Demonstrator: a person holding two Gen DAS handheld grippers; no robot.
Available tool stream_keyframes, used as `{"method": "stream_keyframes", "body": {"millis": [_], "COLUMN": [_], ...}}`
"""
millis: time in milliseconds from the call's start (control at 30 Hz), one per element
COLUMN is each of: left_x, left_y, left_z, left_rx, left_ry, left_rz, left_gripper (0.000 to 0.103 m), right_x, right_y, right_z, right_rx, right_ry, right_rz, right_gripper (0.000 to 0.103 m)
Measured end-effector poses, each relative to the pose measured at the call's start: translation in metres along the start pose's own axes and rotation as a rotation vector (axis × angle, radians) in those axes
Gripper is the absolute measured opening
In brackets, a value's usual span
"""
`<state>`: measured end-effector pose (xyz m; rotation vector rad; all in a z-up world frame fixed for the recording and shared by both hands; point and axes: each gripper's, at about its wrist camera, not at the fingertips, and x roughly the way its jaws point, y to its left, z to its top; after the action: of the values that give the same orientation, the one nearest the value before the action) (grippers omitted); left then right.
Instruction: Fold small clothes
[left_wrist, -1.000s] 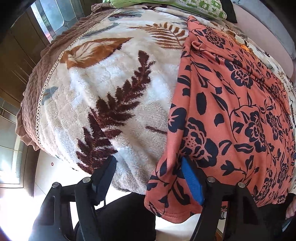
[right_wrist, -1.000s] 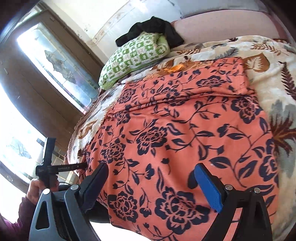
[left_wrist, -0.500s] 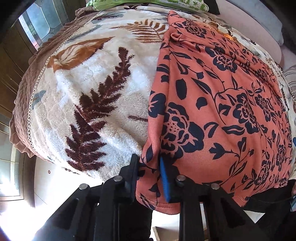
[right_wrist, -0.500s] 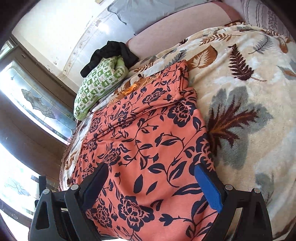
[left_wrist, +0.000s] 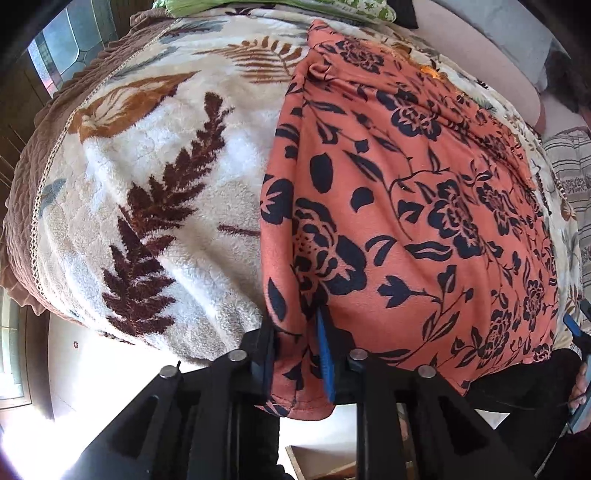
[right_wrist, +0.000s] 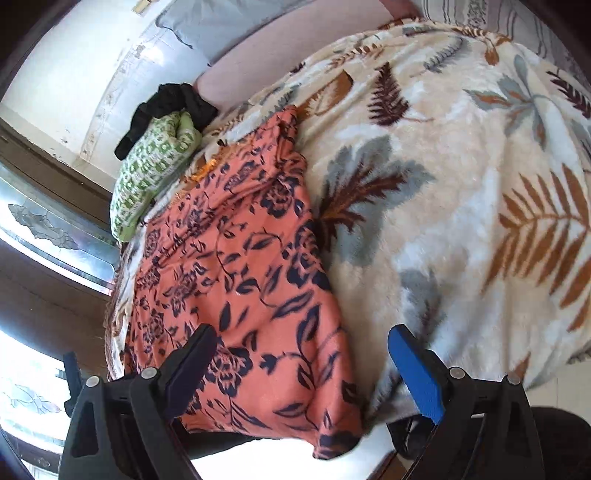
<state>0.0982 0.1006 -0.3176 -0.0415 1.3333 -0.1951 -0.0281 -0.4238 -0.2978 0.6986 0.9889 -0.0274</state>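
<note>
At the left side of the bed (left_wrist: 26, 206), a brown quilted border with a pale lace strip hangs over the edge, and past it a fleecy cream blanket (left_wrist: 177, 155) printed with brown and rust leaves covers the top. Next comes the orange floral garment (left_wrist: 424, 206), spread flat from the near edge of the bed toward the far end, its hem spilling over the near edge. The left tongs (left_wrist: 297, 354) pinch that garment's near left corner: cloth is bunched between the black pad and the blue one, and the jaws have just eased apart a little while the fold stays between them. At the far left corner of the bed a green patterned pillow (right_wrist: 155, 166) lies with a black cloth (right_wrist: 166, 107) heaped on it, against a pink headboard (right_wrist: 280, 48).

Further right, the right tongs (right_wrist: 303, 354) hang above the garment's near right corner with jaws spread wide, nothing between them; the black finger (right_wrist: 192, 365) is over the orange cloth and the blue one over the blanket just beside the garment's right edge. To the right of the garment the blanket lies bare out to the bed's right side.
</note>
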Motion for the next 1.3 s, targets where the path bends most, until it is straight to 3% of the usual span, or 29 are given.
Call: {"method": "stream_keyframes", "body": {"millis": [200, 233, 267, 333, 433, 500, 600, 667, 833, 933, 1000, 1167, 1233, 1267, 1300], "left_x": [0.005, 0.004, 0.003, 0.000, -0.004, -0.010, -0.022, -0.034, -0.062, -0.061, -0.045, 0.002, 0.002, 0.002, 0.004], "left_y": [0.000, 0.000, -0.001, -0.005, -0.005, -0.005, -0.004, -0.004, -0.004, -0.004, -0.001, -0.003, -0.001, 0.000, 0.000], "left_z": [0.000, -0.001, -0.001, -0.003, -0.003, -0.003, 0.002, 0.010, 0.036, 0.051, 0.056, 0.039, 0.033, 0.031, 0.029], "left_rx": [-0.002, 0.002, 0.003, 0.002, 0.011, 0.023, 0.031, 0.029, 0.015, 0.018, 0.008, 0.012, 0.013, 0.010, 0.006], "left_ry": [0.003, -0.001, -0.005, -0.019, -0.037, -0.046, -0.057, -0.075, -0.134, -0.143, -0.093, 0.028, 0.012, 0.026, 0.052], "left_rz": [-0.017, -0.024, -0.031, -0.036, -0.056, -0.082, -0.133, -0.181, -0.261, -0.252, -0.226, -0.140, -0.154, -0.163, -0.160], "left_gripper": [0.031, 0.027, 0.015, 0.010, 0.008, 0.008, 0.008, 0.008, 0.008, 0.008, 0.009, 0.011, 0.016, 0.030, 0.056], "right_x": [0.011, 0.017, 0.024, 0.041, 0.046, 0.042, 0.032, 0.021, -0.002, -0.002, 0.005, 0.036, 0.042, 0.041, 0.040], "right_y": [-0.009, -0.006, -0.005, -0.002, 0.006, 0.010, 0.020, 0.028, 0.044, 0.050, 0.048, 0.036, 0.029, 0.027, 0.026], "right_z": [-0.024, -0.026, -0.029, -0.037, -0.045, -0.045, -0.040, -0.030, 0.010, 0.032, 0.040, 0.032, 0.027, 0.025, 0.024], "right_rx": [0.066, 0.059, 0.054, 0.049, -0.022, -0.041, -0.090, -0.093, -0.051, -0.044, -0.037, -0.029, -0.019, -0.021, -0.030], "right_ry": [0.098, 0.109, 0.121, 0.175, 0.173, 0.180, 0.175, 0.150, 0.016, -0.035, -0.041, 0.082, 0.132, 0.134, 0.130], "right_rz": [0.082, 0.063, 0.038, 0.008, -0.130, -0.134, -0.122, -0.055, 0.077, 0.091, 0.085, 0.031, 0.034, 0.025, 0.016], "right_gripper": [0.094, 0.091, 0.086, 0.054, 0.027, 0.011, 0.010, 0.010, 0.009, 0.009, 0.009, 0.009, 0.013, 0.013, 0.017]}}
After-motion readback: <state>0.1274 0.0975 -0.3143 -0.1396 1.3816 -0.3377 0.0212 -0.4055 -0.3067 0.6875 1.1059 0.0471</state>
